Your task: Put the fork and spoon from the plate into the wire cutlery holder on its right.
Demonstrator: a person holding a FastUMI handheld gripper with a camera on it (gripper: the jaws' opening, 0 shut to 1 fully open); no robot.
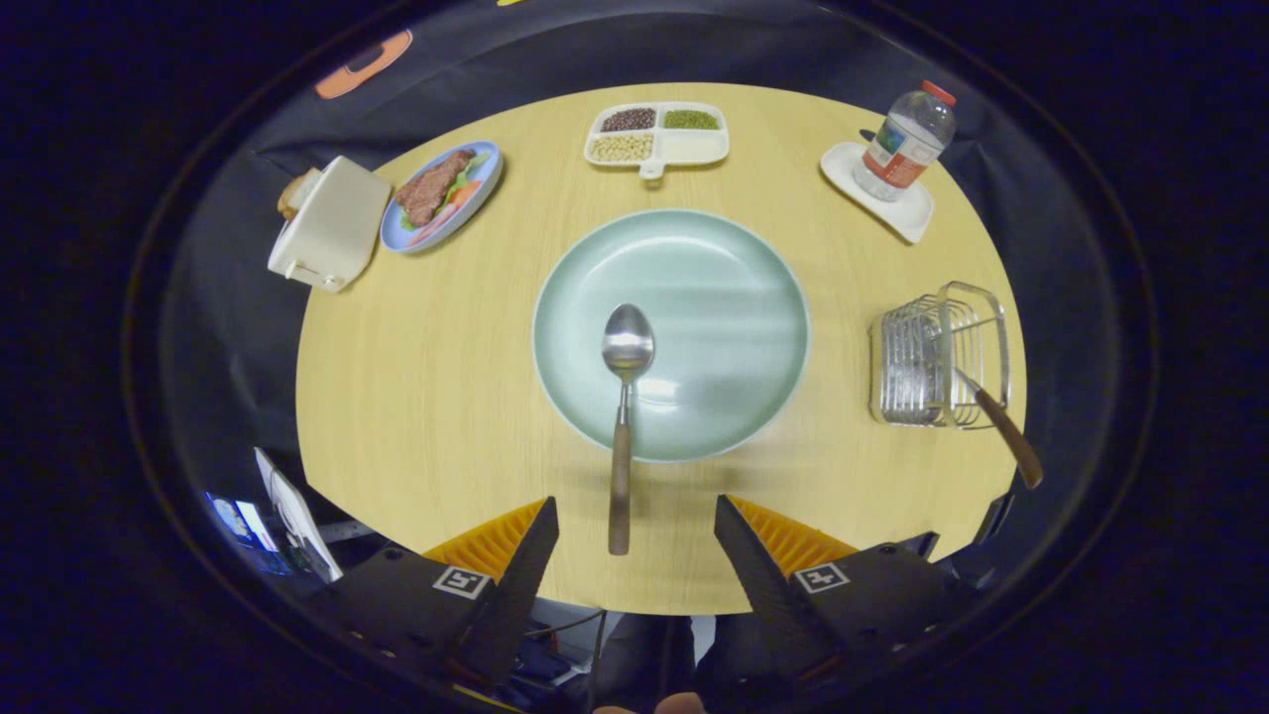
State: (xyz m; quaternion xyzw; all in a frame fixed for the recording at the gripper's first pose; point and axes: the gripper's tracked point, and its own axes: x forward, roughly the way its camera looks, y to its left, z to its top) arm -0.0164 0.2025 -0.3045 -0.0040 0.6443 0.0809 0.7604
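Observation:
A pale green plate [734, 297] lies in the middle of the round wooden table. A spoon [625, 416] with a wooden handle rests on it, bowl on the plate, handle reaching back over the rim toward my fingers. To the plate's right stands the wire cutlery holder [937, 357] with a wooden-handled fork [1001, 426] leaning in it, handle sticking out. My gripper [634, 521] is open above the table's near edge, and the end of the spoon's handle lies between its fingertips without touching them.
Beyond the plate sits a divided white dish [657, 134] with beans. At the back left are a blue plate of food [443, 193] and a cream toaster [330, 223]. A water bottle [904, 144] stands on a white coaster at the back right.

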